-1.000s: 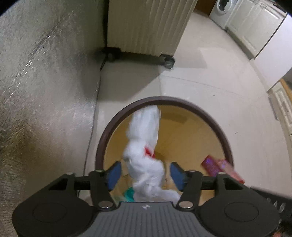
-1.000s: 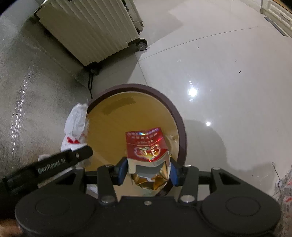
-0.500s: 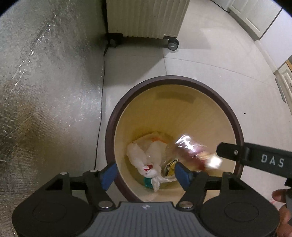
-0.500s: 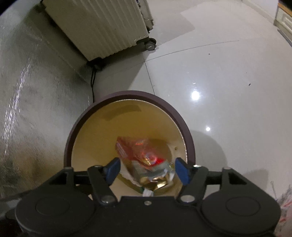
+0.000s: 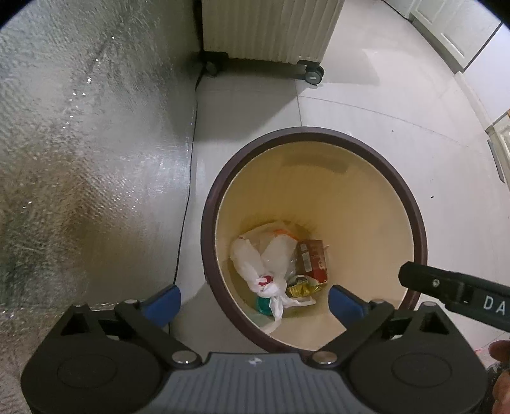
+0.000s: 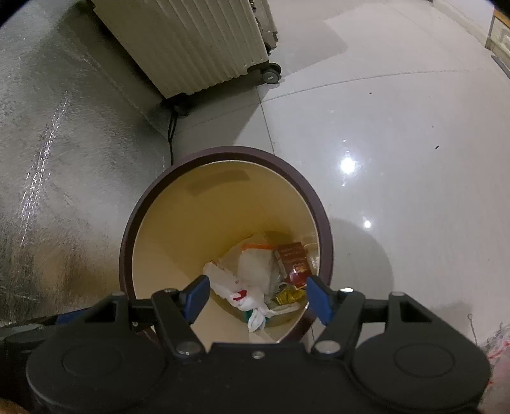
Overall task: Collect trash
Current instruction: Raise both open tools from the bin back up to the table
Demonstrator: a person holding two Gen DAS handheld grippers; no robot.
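Both tongs hang wide and empty above the trash bin (image 5: 314, 133): left gripper (image 5: 255, 301), right gripper (image 6: 258, 297). The white plastic bag (image 6: 242, 286) and red packet (image 5: 314, 259) lie at the bottom. The grippers are near; pulling away carelessly, they could collide or tip the bin.

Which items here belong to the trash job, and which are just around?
Job: bin, white bag, red box, gold wrapper, left gripper, right gripper, both open.
Around: radiator, cable, foil sheet.
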